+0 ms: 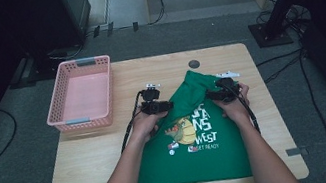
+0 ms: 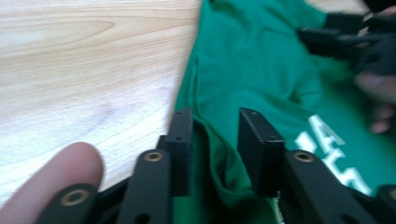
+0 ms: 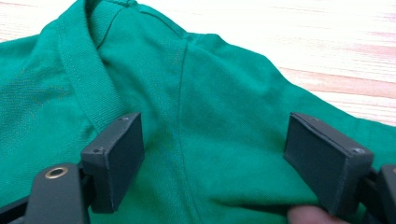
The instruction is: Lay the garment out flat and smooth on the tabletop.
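Left gripper view, left hand-held gripper (image 2: 215, 149) jaws parted around soft green knit shirt (image 2: 261, 70) fold; right hand-held gripper (image 3: 229, 158) wide open, ribbed collar (image 3: 86, 74)

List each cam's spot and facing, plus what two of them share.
High view: above the person's side, looking forward and down on the table, pink basket and green T-shirt; both forearms show.
Left gripper view: rides the left gripper, looking along its jaws, a shirt fold between them; a fingertip shows.
Right gripper view: rides the right gripper, jaws wide apart over the shirt collar; a fingertip shows.
Shared: the shirt and the wooden tabletop.
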Demonstrator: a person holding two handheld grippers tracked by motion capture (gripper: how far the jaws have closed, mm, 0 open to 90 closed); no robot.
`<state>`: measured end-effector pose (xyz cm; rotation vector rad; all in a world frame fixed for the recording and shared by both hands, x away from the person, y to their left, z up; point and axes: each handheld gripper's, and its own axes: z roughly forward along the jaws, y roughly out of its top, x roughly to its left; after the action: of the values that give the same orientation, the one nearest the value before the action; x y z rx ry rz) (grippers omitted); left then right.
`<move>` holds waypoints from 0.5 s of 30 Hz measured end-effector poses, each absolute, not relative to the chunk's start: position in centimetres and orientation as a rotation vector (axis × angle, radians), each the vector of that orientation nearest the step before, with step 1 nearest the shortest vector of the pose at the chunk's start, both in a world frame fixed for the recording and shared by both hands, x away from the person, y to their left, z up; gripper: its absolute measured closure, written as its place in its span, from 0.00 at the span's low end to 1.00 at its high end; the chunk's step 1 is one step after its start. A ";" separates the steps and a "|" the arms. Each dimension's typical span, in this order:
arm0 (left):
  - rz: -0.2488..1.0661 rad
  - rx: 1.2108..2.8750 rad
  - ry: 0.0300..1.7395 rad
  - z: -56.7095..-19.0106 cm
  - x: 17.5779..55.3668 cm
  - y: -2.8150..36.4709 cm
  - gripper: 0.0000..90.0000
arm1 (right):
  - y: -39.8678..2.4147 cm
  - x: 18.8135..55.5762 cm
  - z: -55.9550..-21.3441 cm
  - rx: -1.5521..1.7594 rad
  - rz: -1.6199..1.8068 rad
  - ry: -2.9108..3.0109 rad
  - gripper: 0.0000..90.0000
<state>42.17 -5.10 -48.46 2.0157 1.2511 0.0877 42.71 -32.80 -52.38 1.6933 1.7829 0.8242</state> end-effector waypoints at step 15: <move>0.480 1.836 1.426 -46.5 43.5 -0.7 1.00 | -32.8 42.7 -52.4 1.693 0.823 1.783 0.22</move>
<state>43.48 -0.72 -46.47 1.8364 1.4258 0.4798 42.71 -32.80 -52.38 1.6928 1.7832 0.8234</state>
